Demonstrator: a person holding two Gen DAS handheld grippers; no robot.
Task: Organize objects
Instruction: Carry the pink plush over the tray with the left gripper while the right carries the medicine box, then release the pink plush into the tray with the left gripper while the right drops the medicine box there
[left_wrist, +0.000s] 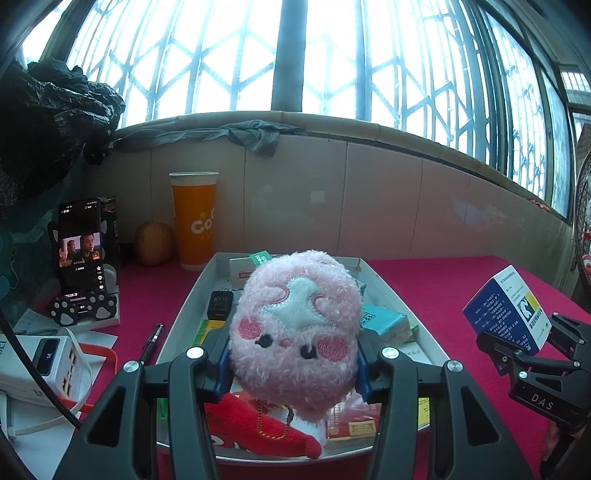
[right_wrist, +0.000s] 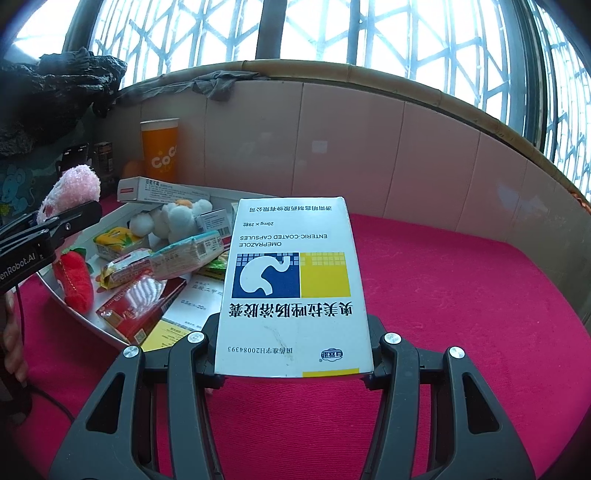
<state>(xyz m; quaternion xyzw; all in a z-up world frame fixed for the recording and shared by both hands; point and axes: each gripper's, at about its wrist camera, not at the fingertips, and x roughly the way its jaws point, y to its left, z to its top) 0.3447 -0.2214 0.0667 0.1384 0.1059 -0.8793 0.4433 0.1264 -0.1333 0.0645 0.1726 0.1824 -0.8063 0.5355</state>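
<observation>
Left gripper (left_wrist: 293, 363) is clamped on the pink plush (left_wrist: 295, 325); its blue pads press the toy's flanks, and the toy hangs above the near end of the tray (left_wrist: 184, 306). Directly under the plush lie a red plush (left_wrist: 258, 428) and flat packets. Right gripper (right_wrist: 293, 363) is clamped on the near end of the pill box (right_wrist: 291, 288), whose long axis runs straight away from the jaws, far end raised. This box hangs over the red cloth (right_wrist: 461, 314), right of the tray and well clear of its rim.

Governing relation: the tray lies to the left of the right gripper, with the left gripper between the box and the tray's centre. The plush is the nearer load, being already over the tray. Judgement: the plush can go straight down; the box needs a leftward carry.

Farther back, a white plush (right_wrist: 177, 218) and more boxes crowd the tray's far half. An orange cup (left_wrist: 194, 218) stands beyond the far rim.
</observation>
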